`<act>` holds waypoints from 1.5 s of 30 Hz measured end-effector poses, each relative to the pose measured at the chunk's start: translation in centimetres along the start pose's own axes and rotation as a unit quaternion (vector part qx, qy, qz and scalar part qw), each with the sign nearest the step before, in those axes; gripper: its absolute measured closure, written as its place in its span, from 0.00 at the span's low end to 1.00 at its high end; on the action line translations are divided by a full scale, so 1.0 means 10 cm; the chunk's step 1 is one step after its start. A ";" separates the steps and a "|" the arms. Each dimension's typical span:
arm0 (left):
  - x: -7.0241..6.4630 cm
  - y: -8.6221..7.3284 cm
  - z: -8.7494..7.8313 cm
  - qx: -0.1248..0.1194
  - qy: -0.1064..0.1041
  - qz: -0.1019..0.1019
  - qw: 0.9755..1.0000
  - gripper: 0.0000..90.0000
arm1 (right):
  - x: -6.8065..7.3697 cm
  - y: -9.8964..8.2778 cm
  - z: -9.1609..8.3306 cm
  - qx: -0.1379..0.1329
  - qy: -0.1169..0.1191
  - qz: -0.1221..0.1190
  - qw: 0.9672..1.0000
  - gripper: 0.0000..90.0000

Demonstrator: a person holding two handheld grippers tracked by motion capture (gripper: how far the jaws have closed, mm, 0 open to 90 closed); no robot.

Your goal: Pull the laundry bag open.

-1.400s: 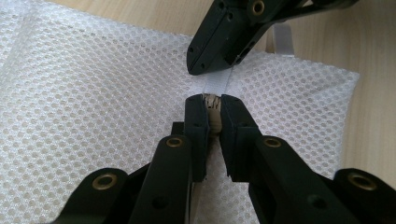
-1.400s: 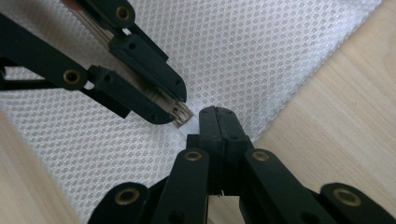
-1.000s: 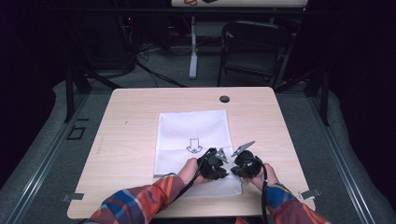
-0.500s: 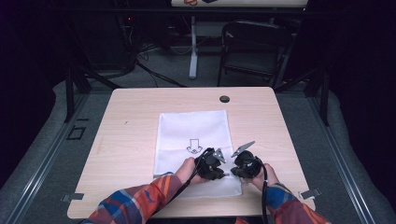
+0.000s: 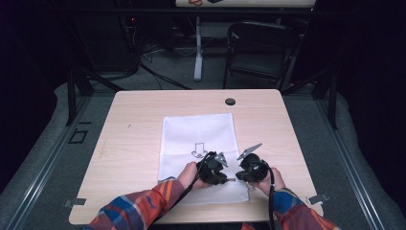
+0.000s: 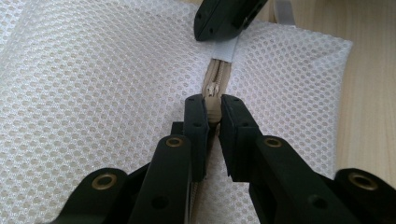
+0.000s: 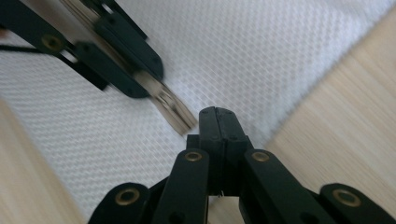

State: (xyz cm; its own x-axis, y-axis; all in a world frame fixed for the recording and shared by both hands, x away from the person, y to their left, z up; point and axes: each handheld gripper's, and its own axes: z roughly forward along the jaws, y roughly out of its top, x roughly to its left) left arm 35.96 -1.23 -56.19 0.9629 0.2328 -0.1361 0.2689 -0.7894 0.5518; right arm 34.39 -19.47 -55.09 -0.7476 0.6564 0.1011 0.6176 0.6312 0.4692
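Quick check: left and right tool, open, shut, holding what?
Left tool: shut on the zipper of the mesh bag.
Right tool: shut on the bag's end tab.

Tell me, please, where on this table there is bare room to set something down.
Bare wood lies left of the mesh bag, along the table's far edge around the dark round cap, and in a narrower strip right of the bag. The near edge is crowded: left gripper and right gripper meet there.

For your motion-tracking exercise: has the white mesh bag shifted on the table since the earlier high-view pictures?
No. The white mesh bag sits where it did; its far edge keeps the same gap to the dark round cap in the table.
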 end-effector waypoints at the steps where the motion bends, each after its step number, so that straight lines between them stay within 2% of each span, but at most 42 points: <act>1: 0.00 0.00 0.01 -0.002 0.001 0.000 1.000 0.90 | 0.04 0.02 0.00 0.002 -0.002 -0.008 1.000 1.00; 3: -0.01 0.00 0.01 -0.004 0.002 0.000 1.000 0.90 | 0.09 0.04 0.04 -0.001 0.005 -0.011 1.000 1.00; 4: -0.01 0.00 0.02 -0.006 0.002 -0.001 1.000 0.90 | 0.10 0.05 0.05 0.008 -0.004 -0.018 1.000 1.00; 6: -0.02 0.00 0.02 -0.006 0.004 -0.002 1.000 0.90 | 0.09 0.05 0.06 0.018 0.002 -0.019 1.000 1.00; 12: -0.04 0.01 0.02 -0.001 0.012 0.011 1.000 0.89 | 0.04 0.01 0.08 0.003 0.014 -0.013 1.000 1.00; 14: -0.06 0.01 0.02 0.001 0.017 0.012 1.000 0.90 | 0.05 0.00 0.10 -0.010 0.020 0.000 1.000 1.00; 15: -0.06 0.01 0.03 0.000 0.017 0.011 1.000 0.90 | 0.04 0.00 0.10 -0.001 0.013 -0.015 1.000 1.00; 16: -0.06 0.01 0.03 -0.002 0.018 0.008 1.000 0.90 | 0.06 0.00 0.11 -0.012 0.015 -0.011 1.000 1.00; 18: -0.07 0.00 0.03 -0.006 0.021 0.005 1.000 0.90 | 0.06 0.01 0.09 0.006 0.010 -0.036 0.999 1.00; 20: -0.08 0.01 0.03 -0.003 0.025 0.007 1.000 0.90 | 0.08 0.00 0.11 -0.005 0.004 -0.028 1.000 1.00; 22: -0.10 0.01 0.02 0.001 0.030 0.012 0.999 0.90 | 0.08 0.01 0.10 -0.002 0.002 -0.034 0.999 1.00; 23: -0.10 0.01 0.02 0.001 0.031 0.014 0.999 0.90 | 0.09 0.00 0.11 -0.005 0.003 -0.028 1.000 1.00; 25: -0.10 0.01 0.01 -0.001 0.030 0.011 0.999 0.91 | 0.09 0.00 0.11 -0.007 0.004 -0.031 1.000 1.00; 30: -0.09 0.00 0.00 -0.003 0.028 0.009 1.000 0.91 | 0.10 0.01 0.11 -0.002 0.000 -0.026 1.000 1.00; 32: -0.09 -0.01 0.00 -0.005 0.026 0.010 1.000 0.91 | 0.08 0.01 0.10 0.000 0.002 -0.032 1.000 1.00; 37: -0.09 -0.02 -0.01 -0.007 0.026 0.008 1.000 0.91 | 0.09 0.00 0.11 -0.002 0.007 -0.024 1.000 1.00; 38: -0.10 -0.02 -0.01 -0.007 0.026 0.009 1.000 0.91 | 0.08 0.02 0.09 0.008 0.007 -0.029 1.000 1.00; 43: -0.10 -0.03 -0.03 -0.008 0.028 0.009 1.000 0.91 | 0.07 0.01 0.09 0.012 0.003 -0.031 0.999 1.00; 44: -0.09 -0.04 -0.04 -0.007 0.025 0.010 1.000 0.91 | 0.08 0.00 0.10 -0.003 0.006 -0.020 1.000 1.00; 45: -0.08 -0.04 -0.05 -0.006 0.024 0.008 1.000 0.91 | 0.08 -0.01 0.11 -0.005 0.005 -0.017 1.000 1.00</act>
State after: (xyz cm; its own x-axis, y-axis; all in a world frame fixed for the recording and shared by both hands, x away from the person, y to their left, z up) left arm 35.04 -0.81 -55.91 0.9649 0.2475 -0.0880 0.2532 -0.7868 0.5629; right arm 34.02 -18.55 -55.96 -0.7711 0.6297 0.0939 0.5889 0.6495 0.4810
